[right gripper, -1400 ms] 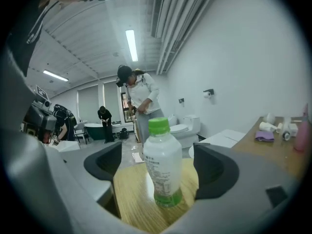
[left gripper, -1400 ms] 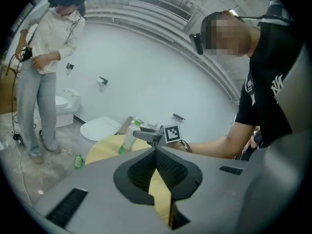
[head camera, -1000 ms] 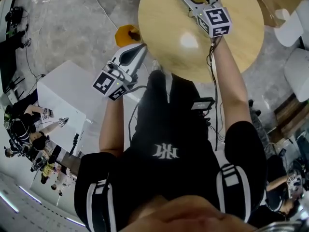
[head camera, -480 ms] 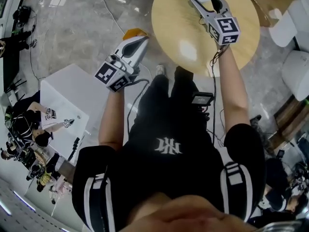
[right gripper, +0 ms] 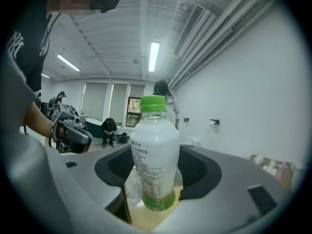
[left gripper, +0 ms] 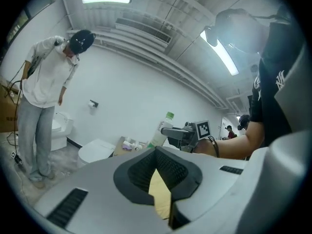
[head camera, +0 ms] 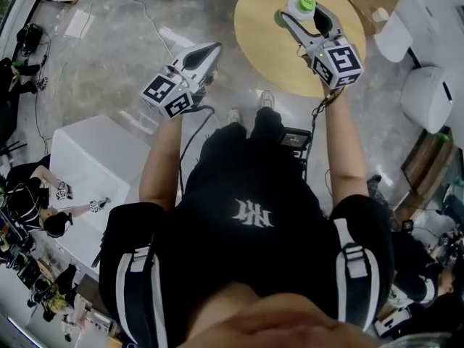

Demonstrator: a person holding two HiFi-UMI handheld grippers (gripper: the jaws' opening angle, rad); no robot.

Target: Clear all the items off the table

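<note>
While my right tongs (head camera: 305,14) pinch the upright bottle (right gripper: 155,155) above the desk (head camera: 267,58), my left tongs (head camera: 212,48) are pressed together, holding nothing.

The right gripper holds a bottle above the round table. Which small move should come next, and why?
Probably carry the bottle sideways, out past the edge of the table, keeping it upright. The right gripper has its jaws closed on the bottle, which hangs clear of the tabletop, so only taking it away remains.
</note>
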